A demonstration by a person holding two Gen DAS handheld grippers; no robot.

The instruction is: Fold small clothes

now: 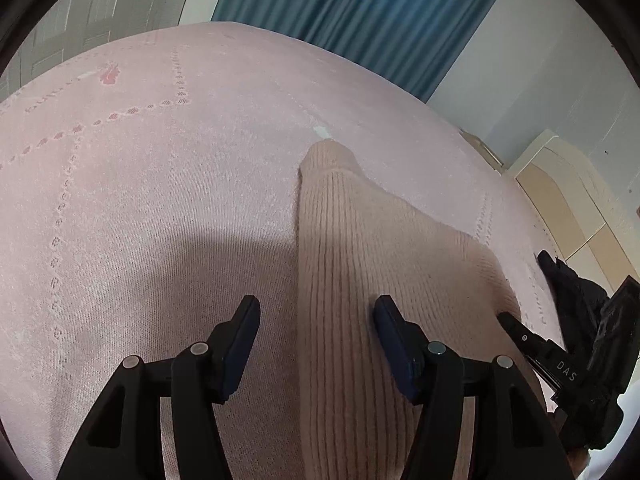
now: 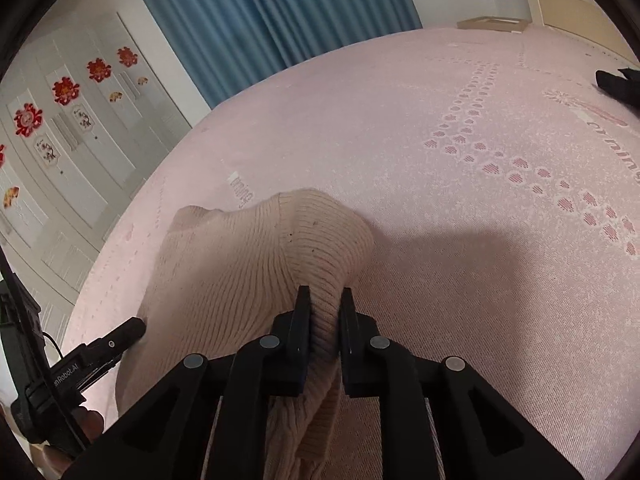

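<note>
A beige ribbed knit garment point(image 1: 352, 264) lies on the pink bedspread point(image 1: 140, 200). My left gripper point(image 1: 316, 312) is open, its fingers straddling the garment's left edge just above the cloth. My right gripper point(image 2: 325, 308) is shut on a raised fold of the same garment point(image 2: 248, 264), lifting it into a hump. The right gripper also shows at the right edge of the left wrist view point(image 1: 520, 332), and the left gripper shows at the lower left of the right wrist view point(image 2: 132, 330).
The pink bedspread point(image 2: 460, 220) with a dotted pattern spreads all around. A dark cloth point(image 2: 616, 84) lies at the far right edge of the bed. Blue curtains point(image 2: 248, 12), a white wardrobe point(image 2: 68, 152) and wooden furniture point(image 1: 568, 208) stand beyond the bed.
</note>
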